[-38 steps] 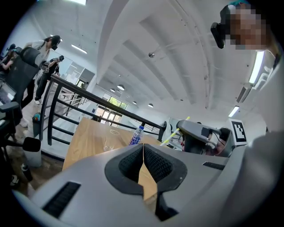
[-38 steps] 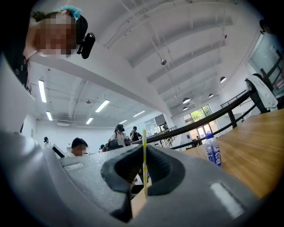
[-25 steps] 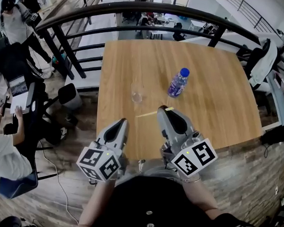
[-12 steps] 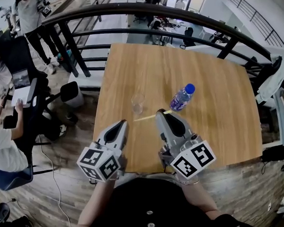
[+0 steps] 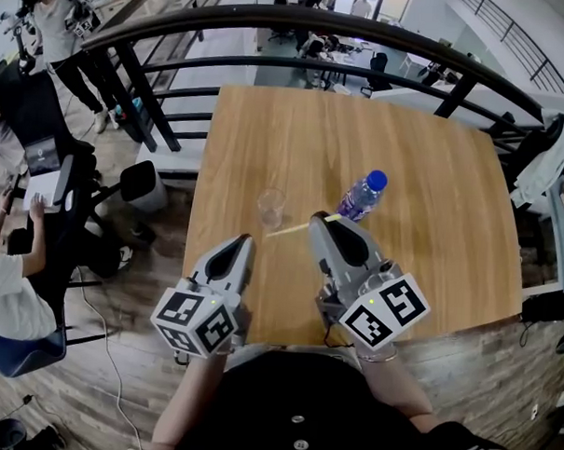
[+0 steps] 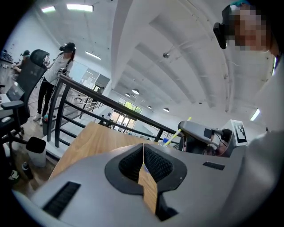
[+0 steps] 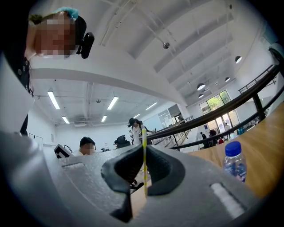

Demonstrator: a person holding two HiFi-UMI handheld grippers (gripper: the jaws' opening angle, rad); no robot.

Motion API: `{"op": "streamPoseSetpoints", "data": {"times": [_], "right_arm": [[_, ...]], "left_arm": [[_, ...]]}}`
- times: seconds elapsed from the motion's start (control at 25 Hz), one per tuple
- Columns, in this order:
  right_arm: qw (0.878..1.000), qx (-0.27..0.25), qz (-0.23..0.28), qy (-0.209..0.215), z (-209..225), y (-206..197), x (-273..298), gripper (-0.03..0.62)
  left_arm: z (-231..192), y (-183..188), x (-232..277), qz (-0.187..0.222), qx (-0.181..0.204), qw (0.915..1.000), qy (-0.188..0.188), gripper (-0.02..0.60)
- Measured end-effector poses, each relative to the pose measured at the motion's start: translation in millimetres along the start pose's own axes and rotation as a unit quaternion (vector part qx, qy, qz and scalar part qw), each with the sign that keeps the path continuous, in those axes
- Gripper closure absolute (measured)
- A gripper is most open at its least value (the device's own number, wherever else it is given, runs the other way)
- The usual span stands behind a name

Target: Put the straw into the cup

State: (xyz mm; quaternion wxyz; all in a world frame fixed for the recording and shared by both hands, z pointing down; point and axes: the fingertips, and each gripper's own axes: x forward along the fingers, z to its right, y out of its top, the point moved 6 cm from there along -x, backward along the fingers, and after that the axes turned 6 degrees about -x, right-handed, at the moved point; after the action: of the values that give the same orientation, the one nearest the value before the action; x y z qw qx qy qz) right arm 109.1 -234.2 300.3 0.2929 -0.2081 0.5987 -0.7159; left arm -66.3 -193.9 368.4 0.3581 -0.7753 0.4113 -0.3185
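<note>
Found the clear cup [image 5: 271, 208] upright and seemingly empty on the wooden table [image 5: 431, 235], a blue-capped bottle [image 5: 362, 196] standing near it. Held the yellow straw [image 5: 289, 229] pinched crosswise in the right gripper [image 5: 320, 218], long axis roughly level, free end pointing left, near the cup. Had the left gripper [image 5: 242, 238] closed on nothing.
</note>
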Motion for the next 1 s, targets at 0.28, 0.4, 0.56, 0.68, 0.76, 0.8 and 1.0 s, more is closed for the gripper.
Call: {"op": "streamPoseSetpoints", "data": {"times": [0.28, 0.4, 0.56, 0.68, 0.76, 0.8, 1.0], "right_arm": [[1.0, 0.012, 0.003, -0.008, 4.1, 0.5, 5.8, 0.58], [1.0, 0.012, 0.003, -0.012, 3.2, 1.2, 7.9, 0.58], [1.0, 0.008, 0.006, -0.022, 1.6, 6.2, 7.5, 0.58], [0.999, 0.008, 0.013, -0.029, 1.5, 11.2, 7.9, 0.58], [0.999, 0.004, 0.016, -0.034, 1.9, 14.1, 10.3, 0.58], [0.999, 0.002, 0.017, -0.036, 2.9, 15.4, 12.1, 0.58], [0.998, 0.003, 0.021, -0.051, 10.3, 19.2, 20.6, 0.58]], "left_arm": [[-7.7, 1.7, 2.5, -0.006, -0.006, 1.0, 0.003, 0.561], [-10.3, 3.8, 1.6, -0.006, -0.008, 0.9999, 0.002, 0.561], [-11.7, 5.4, -0.5, -0.012, -0.009, 0.9999, -0.004, 0.561], [-12.8, 7.1, -2.2, -0.017, -0.006, 0.9998, -0.01, 0.561], [-15.5, 8.8, -2.3, -0.019, -0.006, 0.9997, -0.012, 0.561], [-17.1, 10.3, -1.7, -0.02, -0.005, 0.9997, -0.013, 0.561], [-25.0, 20.5, 2.7, -0.021, -0.005, 0.9996, -0.018, 0.561]]}}
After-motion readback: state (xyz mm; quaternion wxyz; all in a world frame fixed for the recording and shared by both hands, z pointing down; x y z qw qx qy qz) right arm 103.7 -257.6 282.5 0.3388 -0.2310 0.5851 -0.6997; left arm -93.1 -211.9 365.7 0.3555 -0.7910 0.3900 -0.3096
